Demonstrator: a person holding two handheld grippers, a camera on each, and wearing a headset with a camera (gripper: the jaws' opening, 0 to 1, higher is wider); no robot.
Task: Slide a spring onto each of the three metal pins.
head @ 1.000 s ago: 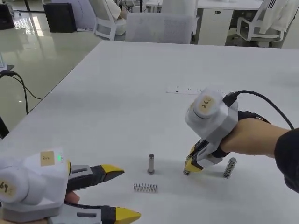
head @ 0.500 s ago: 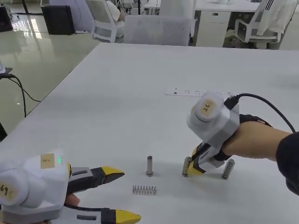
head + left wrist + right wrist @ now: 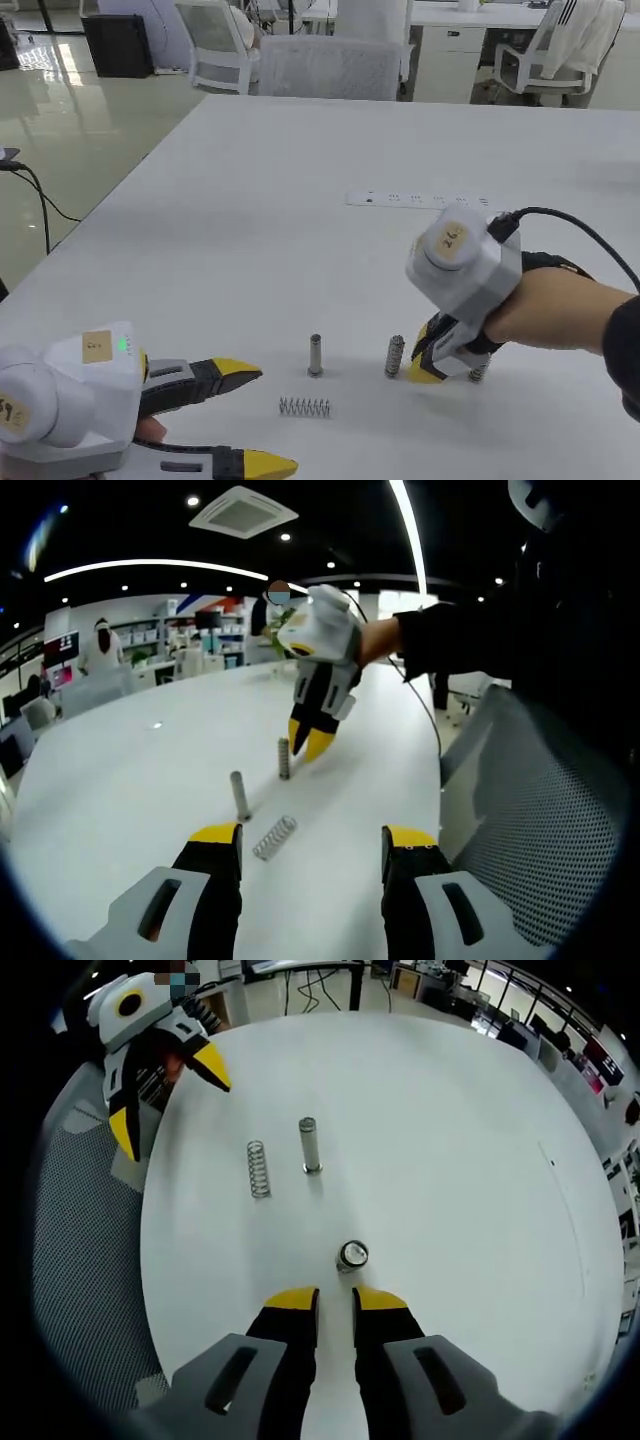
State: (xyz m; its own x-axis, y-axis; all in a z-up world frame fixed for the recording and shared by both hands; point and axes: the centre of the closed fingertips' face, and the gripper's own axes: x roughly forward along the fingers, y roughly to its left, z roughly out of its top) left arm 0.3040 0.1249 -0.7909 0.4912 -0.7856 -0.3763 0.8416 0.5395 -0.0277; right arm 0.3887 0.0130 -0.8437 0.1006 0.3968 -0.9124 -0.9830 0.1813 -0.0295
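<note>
Big open-plan office. A white worktable point(image 3: 300, 200) fills most of the head view, with shiny pale floor point(image 3: 90, 110) at upper left and white office chairs point(image 3: 215, 45) along the top edge. The left gripper view has a dark ceiling with strip lights point(image 3: 408, 530), and a grey mesh chair point(image 3: 540, 810) at lower right.

Not much to read here. The round sticker point(image 3: 450, 238) on the right gripper point(image 3: 420, 371), right of centre, has a handwritten 26. The other sticker point(image 3: 10, 410) at the lower left edge, on the left gripper point(image 3: 268, 420), is maybe 69, but it's cut off.
</note>
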